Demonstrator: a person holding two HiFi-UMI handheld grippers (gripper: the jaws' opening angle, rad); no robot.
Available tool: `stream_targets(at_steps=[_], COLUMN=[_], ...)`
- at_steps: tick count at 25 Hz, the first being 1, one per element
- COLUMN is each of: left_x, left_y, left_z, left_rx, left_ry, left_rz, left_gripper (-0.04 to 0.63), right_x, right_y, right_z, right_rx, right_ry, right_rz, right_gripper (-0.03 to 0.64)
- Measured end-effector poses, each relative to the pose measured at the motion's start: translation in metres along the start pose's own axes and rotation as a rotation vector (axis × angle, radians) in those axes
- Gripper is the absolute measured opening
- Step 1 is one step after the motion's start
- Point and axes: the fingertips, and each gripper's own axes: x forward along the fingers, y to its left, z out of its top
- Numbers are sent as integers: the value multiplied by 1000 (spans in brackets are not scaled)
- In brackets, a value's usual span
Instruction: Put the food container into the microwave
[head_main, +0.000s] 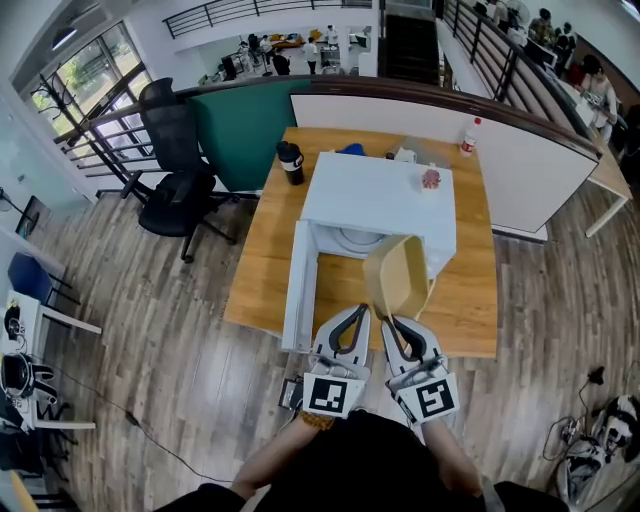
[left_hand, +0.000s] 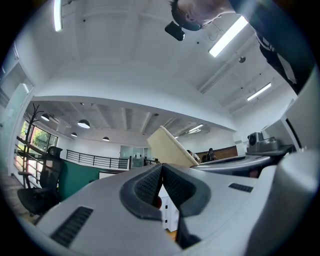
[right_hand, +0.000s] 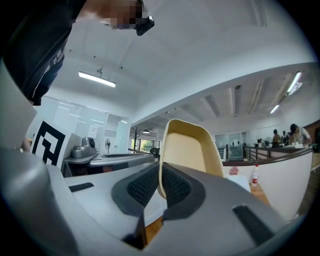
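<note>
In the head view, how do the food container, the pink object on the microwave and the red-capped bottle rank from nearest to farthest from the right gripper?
1. Food container, held in the right gripper itself.
2. Pink object, on the microwave top, right side.
3. Red-capped bottle, at the table's far right edge.

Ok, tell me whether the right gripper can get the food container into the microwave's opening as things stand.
Probably yes. The door of the microwave stands swung open to the left, its opening faces the person, and the right gripper holds the food container just in front of it, with nothing visible between.
</note>
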Motion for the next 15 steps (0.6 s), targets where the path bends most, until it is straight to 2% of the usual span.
stream_targets(at_steps=[3,15], left_x=[14,62], left_y=[17,86], left_z=[3,-3], left_rx=[-9,-33], left_ry=[-8,-41], left_rz=[7,1], left_gripper=[20,21], right_x=[20,104], right_y=[-10,-29], right_z=[9,8], right_rx=[-12,-74], right_ry=[-21,49], right_rz=[-15,-18], right_gripper=[25,25])
